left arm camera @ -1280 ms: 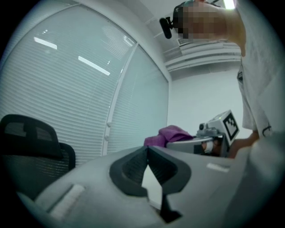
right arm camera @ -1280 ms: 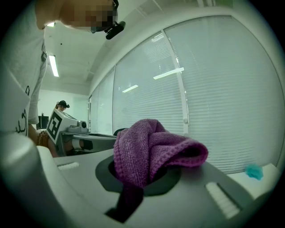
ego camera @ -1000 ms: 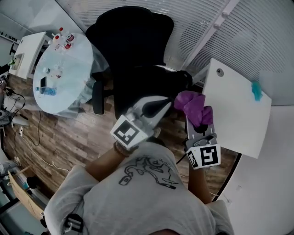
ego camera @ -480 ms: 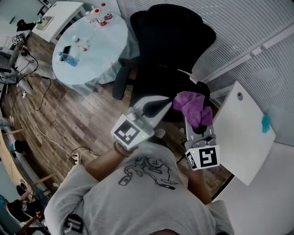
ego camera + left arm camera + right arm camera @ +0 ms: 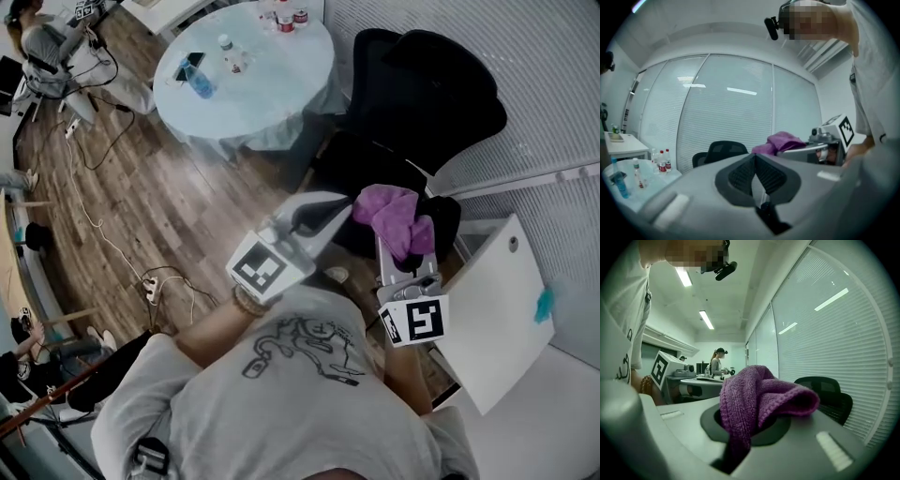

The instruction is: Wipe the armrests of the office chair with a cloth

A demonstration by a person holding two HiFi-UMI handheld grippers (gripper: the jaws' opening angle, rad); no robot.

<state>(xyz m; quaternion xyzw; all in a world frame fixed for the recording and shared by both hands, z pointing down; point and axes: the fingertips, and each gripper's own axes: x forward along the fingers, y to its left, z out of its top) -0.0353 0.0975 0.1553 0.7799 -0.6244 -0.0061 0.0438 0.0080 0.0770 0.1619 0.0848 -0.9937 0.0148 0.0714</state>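
1. While sighting along the right jaws, logged right gripper [image 5: 743,434] pinching the purple cloth [image 5: 759,394]: one fold trapped deep between the pads, the rest bunched up and flopped over the tips.
2. Checked against head view: same cloth mounded on the front end of that gripper, with the marker cube [image 5: 415,321] at the rear, close to the person's chest.
3. Logged left gripper [image 5: 755,164] with ribbed pads pressed together at the tips and nothing between them.
4. Noted both grippers held side by side in the air, with the left tip just beside the cloth. Cannot tell whether touching.
5. Located black office chair [image 5: 422,84] beyond both grippers. From head view, found the cloth overlapping the chair's near side. In both gripper views, found the chair set back behind the cloth and apart from it.
6. Recorded surroundings:
   - round table [image 5: 281,103] with pale cover, left of the chair, carrying bottles [image 5: 199,82]
   - white desk top [image 5: 492,300] to the right
   - wood floor [image 5: 141,187] with cables [image 5: 112,253]
   - slatted blinds [image 5: 553,75] behind the chair
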